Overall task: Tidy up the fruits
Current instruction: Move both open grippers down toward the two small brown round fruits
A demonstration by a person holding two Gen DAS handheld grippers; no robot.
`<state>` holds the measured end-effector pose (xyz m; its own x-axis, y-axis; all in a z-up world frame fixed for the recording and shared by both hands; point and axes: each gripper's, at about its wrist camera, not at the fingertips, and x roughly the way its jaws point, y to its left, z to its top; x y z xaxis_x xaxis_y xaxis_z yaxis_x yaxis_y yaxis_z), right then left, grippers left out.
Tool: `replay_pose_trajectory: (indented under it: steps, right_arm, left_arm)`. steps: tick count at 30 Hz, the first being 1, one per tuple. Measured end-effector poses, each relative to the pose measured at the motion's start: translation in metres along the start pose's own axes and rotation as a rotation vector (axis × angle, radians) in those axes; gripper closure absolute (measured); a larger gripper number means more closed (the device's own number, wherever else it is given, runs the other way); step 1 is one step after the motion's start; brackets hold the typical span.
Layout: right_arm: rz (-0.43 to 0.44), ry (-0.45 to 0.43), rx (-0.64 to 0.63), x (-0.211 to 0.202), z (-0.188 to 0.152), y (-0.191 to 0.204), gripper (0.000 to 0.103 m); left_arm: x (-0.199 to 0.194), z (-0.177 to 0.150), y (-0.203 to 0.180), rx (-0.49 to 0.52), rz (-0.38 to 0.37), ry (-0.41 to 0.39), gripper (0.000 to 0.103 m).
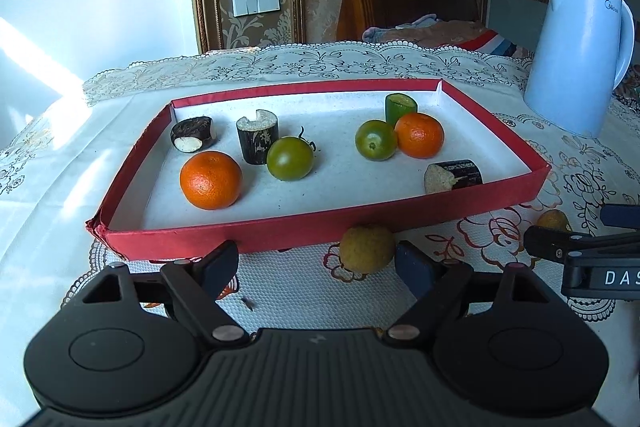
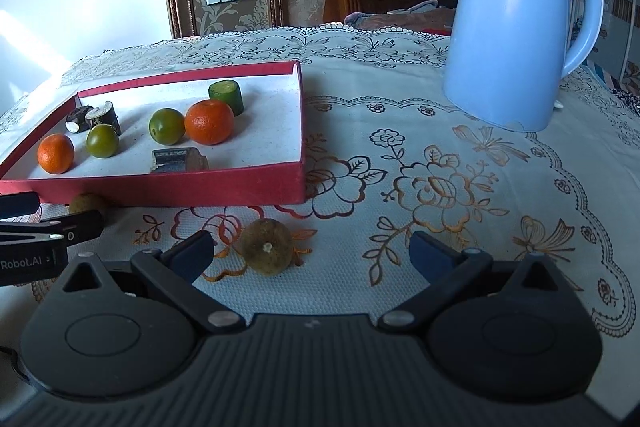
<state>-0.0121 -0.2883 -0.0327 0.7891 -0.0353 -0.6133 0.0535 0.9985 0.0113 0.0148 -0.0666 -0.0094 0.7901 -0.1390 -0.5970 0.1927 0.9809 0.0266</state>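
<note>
Two brownish fruits on desk, outside red tray; both tools wide open, empty.
Left fruit (image 1: pixel 366 249) touches red tray (image 1: pixel 280 231) front wall; left tool (image 1: pixel 316 267) should centre before closing. Right fruit (image 2: pixel 267 246) lies nearer, off-centre in right tool (image 2: pixel 312 255).

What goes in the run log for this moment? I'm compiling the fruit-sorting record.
left gripper: open, empty | right gripper: open, empty | two brownish-yellow fruits on tablecloth, outside red tray | tray holds oranges, green tomatoes, sugarcane pieces

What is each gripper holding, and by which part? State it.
Nothing. The left gripper and right gripper are both open, each with a yellowish fruit lying untouched on the tablecloth ahead.
</note>
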Motion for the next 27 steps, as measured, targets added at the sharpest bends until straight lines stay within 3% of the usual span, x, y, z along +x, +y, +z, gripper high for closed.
replay_pose_trajectory:
  steps: [22, 27]
  right_arm:
    - [0.014, 0.016, -0.017, 0.0045, 0.0002, 0.0034, 0.002]
    - [0.017, 0.015, -0.040, 0.0049, 0.0000, 0.0075, 0.011]
  left_arm:
    - [-0.0034, -0.0004, -0.0002, -0.010, -0.008, -0.018, 0.017]
    - [-0.0088, -0.0027, -0.0087, 0.039, 0.002, -0.050, 0.018]
